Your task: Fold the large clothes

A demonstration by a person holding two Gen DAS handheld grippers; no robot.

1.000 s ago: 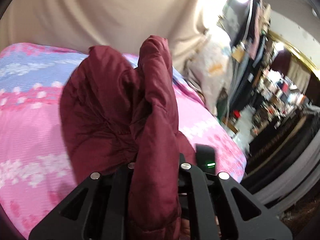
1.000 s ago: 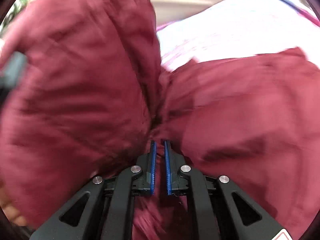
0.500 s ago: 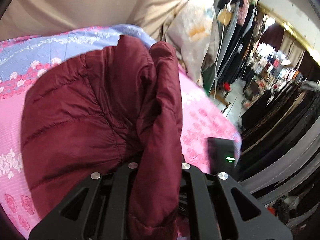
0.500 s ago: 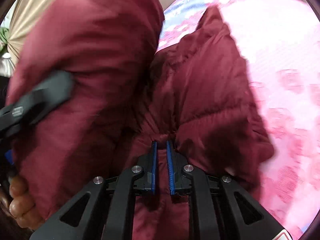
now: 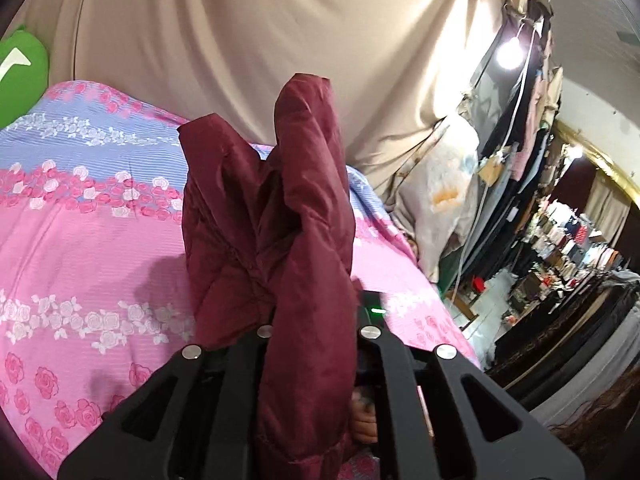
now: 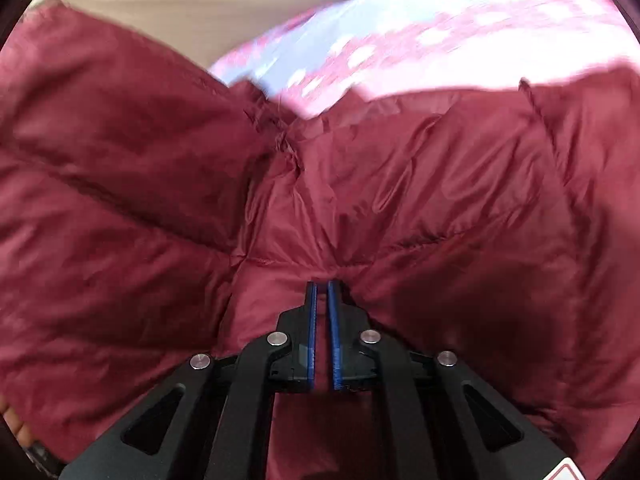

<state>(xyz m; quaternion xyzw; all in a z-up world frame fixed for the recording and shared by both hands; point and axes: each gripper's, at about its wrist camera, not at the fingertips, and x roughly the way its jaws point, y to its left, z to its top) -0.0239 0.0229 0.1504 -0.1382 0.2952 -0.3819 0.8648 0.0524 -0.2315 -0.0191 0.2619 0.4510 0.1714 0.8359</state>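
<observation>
A dark red quilted jacket (image 5: 276, 216) hangs bunched from my left gripper (image 5: 312, 332), which is shut on a thick fold of it; the fingertips are hidden under the cloth. It is held above the pink and blue flowered bed (image 5: 80, 248). In the right wrist view the same jacket (image 6: 420, 184) fills almost the whole frame. My right gripper (image 6: 322, 292) is shut on a pinch of its fabric between the blue pads (image 6: 312, 320). The other gripper's body shows behind the cloth in the left wrist view (image 5: 374, 304).
A beige curtain (image 5: 280, 32) hangs behind the bed. A green cushion (image 5: 20, 76) sits at the far left. To the right stand a white stuffed bag (image 5: 444, 200), hanging clothes (image 5: 532, 104) and cluttered shelves (image 5: 560, 240) past the bed's edge.
The jacket has been lifted and swung. The left view has turned back toward the curtain with the cloth hanging narrower. In the right view the jacket has spread across the frame. Both grips held.
</observation>
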